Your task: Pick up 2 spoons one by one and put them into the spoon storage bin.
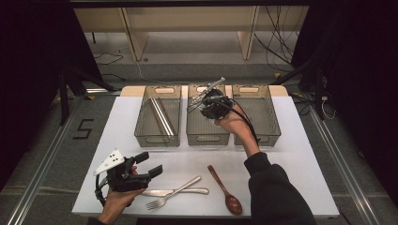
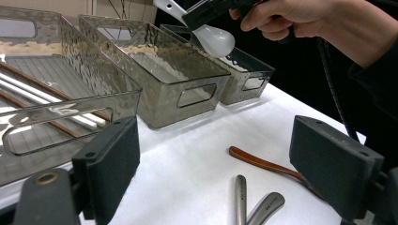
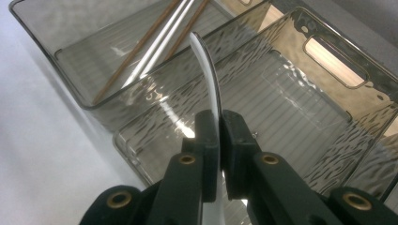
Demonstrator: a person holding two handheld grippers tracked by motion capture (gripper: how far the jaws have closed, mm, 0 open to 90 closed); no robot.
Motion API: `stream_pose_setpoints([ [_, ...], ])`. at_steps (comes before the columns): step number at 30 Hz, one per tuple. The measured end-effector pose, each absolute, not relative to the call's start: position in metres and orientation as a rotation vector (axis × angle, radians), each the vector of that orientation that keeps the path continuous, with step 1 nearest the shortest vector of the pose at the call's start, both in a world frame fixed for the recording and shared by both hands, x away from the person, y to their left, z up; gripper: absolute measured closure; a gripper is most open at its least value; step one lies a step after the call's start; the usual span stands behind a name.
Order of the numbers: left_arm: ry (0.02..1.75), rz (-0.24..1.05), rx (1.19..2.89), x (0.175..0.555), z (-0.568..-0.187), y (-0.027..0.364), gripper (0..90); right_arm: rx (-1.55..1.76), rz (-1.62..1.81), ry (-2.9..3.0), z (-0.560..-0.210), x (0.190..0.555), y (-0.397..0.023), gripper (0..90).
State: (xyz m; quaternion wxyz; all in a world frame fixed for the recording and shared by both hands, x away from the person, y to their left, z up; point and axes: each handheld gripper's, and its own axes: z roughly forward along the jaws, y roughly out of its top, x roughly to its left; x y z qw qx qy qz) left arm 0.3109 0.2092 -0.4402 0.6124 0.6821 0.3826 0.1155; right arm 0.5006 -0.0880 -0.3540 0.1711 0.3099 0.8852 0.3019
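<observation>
I have the right gripper [image 1: 210, 97] raised over the middle bin [image 1: 207, 134], its jaws clamped on a white spoon [image 2: 213, 38]; in the right gripper view the handle [image 3: 209, 75] runs up between the two pads, with the ribbed floor of that bin below it. From the left gripper view I see the spoon's bowl hanging under the jaws, above the bin's rim and not touching it. My left gripper [image 1: 152, 165] sits low at the near left of the white table [image 1: 291, 164], jaws wide apart with nothing between them. Three smoky clear bins stand side by side at the far edge: the left bin [image 1: 157, 136] holds chopsticks [image 1: 162, 117] (wooden and white ones, lying lengthwise), and the right bin [image 1: 267, 122] I cannot see into well. On the near table lie a fork [image 1: 172, 193] crossed over a knife [image 1: 185, 191], and just right of them a brown wooden spoon [image 1: 225, 190]. Beyond the table the room is dim, with a grey floor, loose cables [image 1: 277, 47] and a pale wooden frame [image 1: 187, 21].
</observation>
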Motion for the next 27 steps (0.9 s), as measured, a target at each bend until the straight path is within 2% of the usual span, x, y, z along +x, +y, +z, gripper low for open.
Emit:
stream_pose_setpoints([
  [27,0.882,0.267,1.571,0.310,-0.440,0.209,16.1,0.990,0.828,2.516,-0.375,0.516,-0.088,86.2],
])
